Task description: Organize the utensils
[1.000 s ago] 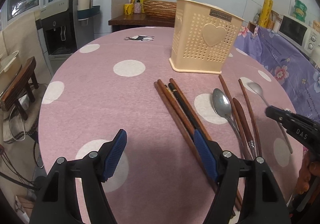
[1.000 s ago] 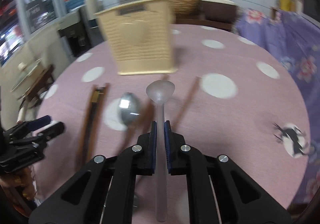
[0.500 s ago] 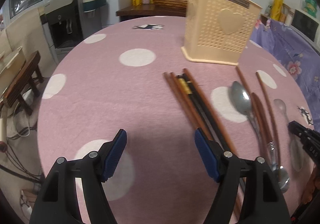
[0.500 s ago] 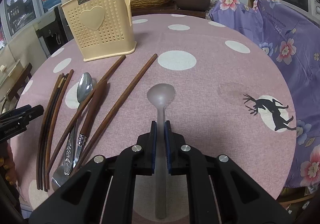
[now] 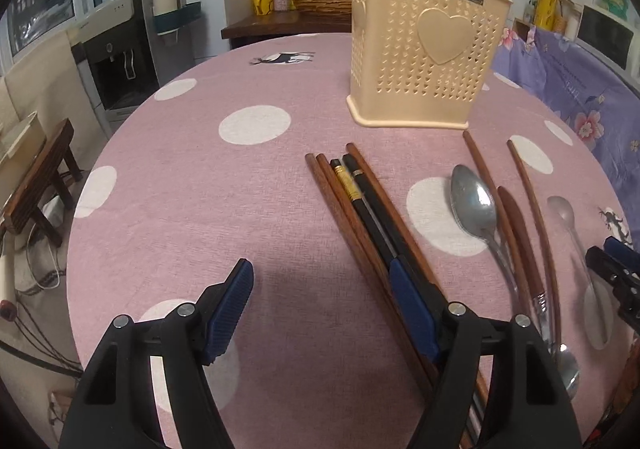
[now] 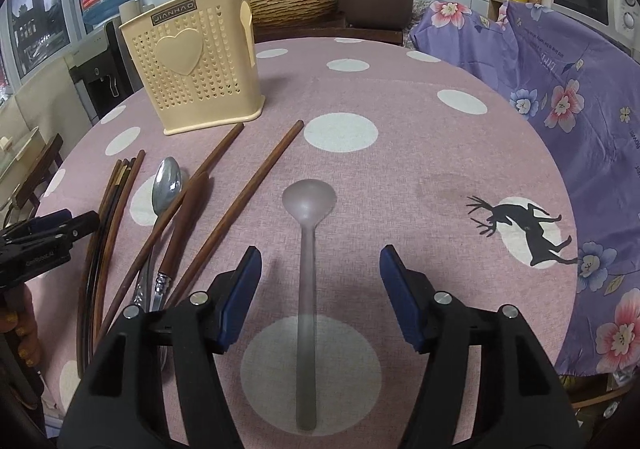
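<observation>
A cream perforated utensil caddy (image 6: 196,61) (image 5: 424,49) stands at the back of the pink dotted table (image 6: 400,177). My right gripper (image 6: 320,263) is opening; the translucent spoon (image 6: 309,201) lies flat on the cloth between its pads, untouched. To the left of it lie two loose brown chopsticks (image 6: 256,185), a wooden-handled utensil (image 6: 188,217), a metal spoon (image 6: 168,181) and a chopstick bundle (image 6: 116,209). My left gripper (image 5: 322,281) is open and holds nothing, its right finger (image 5: 412,301) over the chopstick bundle (image 5: 360,201).
A purple floral cloth (image 6: 560,97) drapes along the table's right side. A water dispenser (image 5: 120,49) and a wooden stool (image 5: 36,177) stand beyond the left edge. The near table edge runs just below both grippers.
The right gripper has gone from shut on the translucent spoon to wide apart, and the spoon now rests on the table. The left gripper came slightly closer to the chopsticks, still open.
</observation>
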Demonstrator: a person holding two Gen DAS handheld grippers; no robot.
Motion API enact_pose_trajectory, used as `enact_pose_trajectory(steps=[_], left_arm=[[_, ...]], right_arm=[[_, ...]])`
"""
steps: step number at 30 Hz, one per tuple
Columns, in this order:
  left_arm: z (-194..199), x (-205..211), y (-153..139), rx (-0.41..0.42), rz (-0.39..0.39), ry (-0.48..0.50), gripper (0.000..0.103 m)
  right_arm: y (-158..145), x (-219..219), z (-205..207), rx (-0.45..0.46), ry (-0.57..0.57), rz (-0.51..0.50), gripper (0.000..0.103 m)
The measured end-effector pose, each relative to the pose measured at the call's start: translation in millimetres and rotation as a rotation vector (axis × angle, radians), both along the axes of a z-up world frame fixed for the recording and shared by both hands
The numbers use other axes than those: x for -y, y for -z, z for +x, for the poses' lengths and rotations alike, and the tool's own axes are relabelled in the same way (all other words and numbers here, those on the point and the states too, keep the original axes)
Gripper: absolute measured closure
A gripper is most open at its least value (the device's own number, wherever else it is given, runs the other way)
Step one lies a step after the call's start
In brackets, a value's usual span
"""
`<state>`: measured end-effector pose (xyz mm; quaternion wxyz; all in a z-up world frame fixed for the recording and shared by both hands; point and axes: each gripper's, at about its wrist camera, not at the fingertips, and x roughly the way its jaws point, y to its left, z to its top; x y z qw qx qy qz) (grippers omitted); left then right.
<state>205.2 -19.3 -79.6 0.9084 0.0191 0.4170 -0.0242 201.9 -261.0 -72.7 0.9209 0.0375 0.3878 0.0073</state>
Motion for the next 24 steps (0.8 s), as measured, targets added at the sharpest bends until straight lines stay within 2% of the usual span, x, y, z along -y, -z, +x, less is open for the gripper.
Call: enact_pose_trajectory(steps=[3,6,8,10,14,17,21,24], left_arm=[[-6.8,-20.6,-0.2,-0.005,0.026,-0.040,0.031],[-9.1,-42.6,-7.6,0.002,-0.033,-0.084,0.031],[-6.1,-43.3,-11.0,0.008,-0.011,-0.103,0.031],[-1.1,-39.5,-11.9,0.004,-0.001,-0.096,0.031],[5.0,-32.2,-9.4,-0.016,-0.036,-0.064,0.031],[6.8,-28.4,-8.0,-0.017,-0.029,-0.054,0.031],[10.4,-27.5,-6.9,-0.027,-0.033,-0.049,0.031],[11.3,-26.3,-7.2,-0.020,-0.019,-0.047,0.031]], right_arm=[[0.1,3.2,0.3,-0.001,0.002,-0.002,0.041],[-2.8,2.6,2.3,0.008,-0.002,-0.001,0.041],[-4.3,-0.3,5.6,0.007,-0.013,-0.015,0.041],[-5.1,-1.8,8.7,0.000,-0.027,-0.019,0.041],[-2.4,0.4,17.6,-0.028,-0.036,-0.033,0.041],[2.2,0.4,27.6,-0.069,-0.052,-0.016,0.041],[5.9,-8.0,39.2,-0.090,-0.056,-0.066,0.041],[8.3,-7.3,49.1,-0.105,-0.037,-0.054,0.043]])
